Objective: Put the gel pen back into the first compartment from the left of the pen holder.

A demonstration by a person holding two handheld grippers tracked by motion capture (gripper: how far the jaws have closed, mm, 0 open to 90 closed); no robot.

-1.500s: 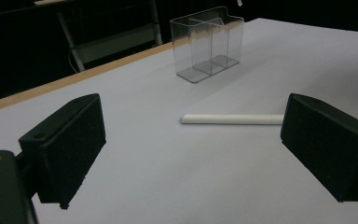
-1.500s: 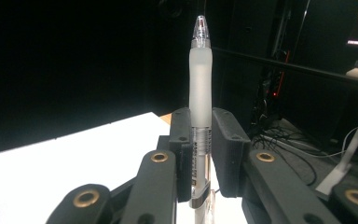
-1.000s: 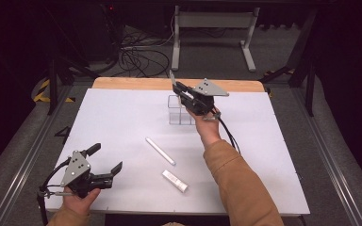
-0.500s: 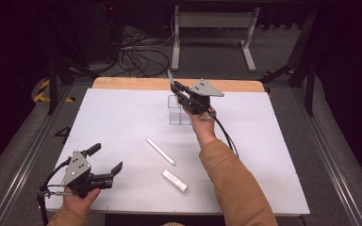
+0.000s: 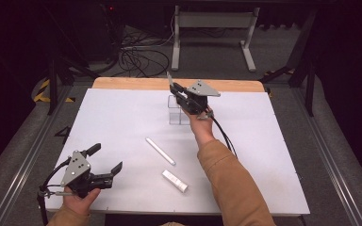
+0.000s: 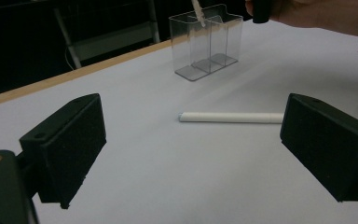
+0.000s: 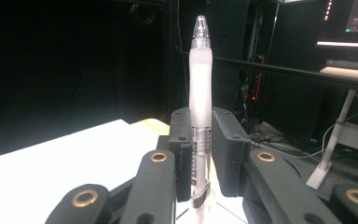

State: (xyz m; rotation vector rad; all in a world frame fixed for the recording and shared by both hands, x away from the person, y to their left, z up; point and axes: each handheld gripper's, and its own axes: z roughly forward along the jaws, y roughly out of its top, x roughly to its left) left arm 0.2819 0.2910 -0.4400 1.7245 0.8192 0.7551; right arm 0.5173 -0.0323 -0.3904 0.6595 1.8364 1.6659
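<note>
While we hold the right gripper [image 5: 173, 90] above the clear acrylic organizer [image 5: 179, 110], little has changed from a second ago: the gripper has only eased slightly along the organizer's top, and the white stick [image 5: 160, 150] and capped white tube [image 5: 175, 181] lie exactly where they did, nearer us than the organizer. We read that as the lining-up before a drop, with the pen not yet released.

Our right fingers [image 7: 228, 149] are clamped on a translucent pen [image 7: 200, 84], pinching it at its clear lower barrel. In the right gripper view it stands upright between the pads, with a frosted white grip sleeve above them and a clear pointed tip at the very top. In the left gripper view a slim pale end pokes over the organizer's rim [image 6: 197, 11], so the pen seems to sit right at the opening; whether it has entered a compartment we cannot tell.

The organizer is see-through, with a divider splitting it into compartments, and stands near the far edge of the white desk [image 5: 283, 155].

Our left gripper [image 5: 107, 162] waits well away from the organizer, at the near left corner, its fingers [image 6: 65, 149] spread wide apart on nothing, facing the white stick.
</note>
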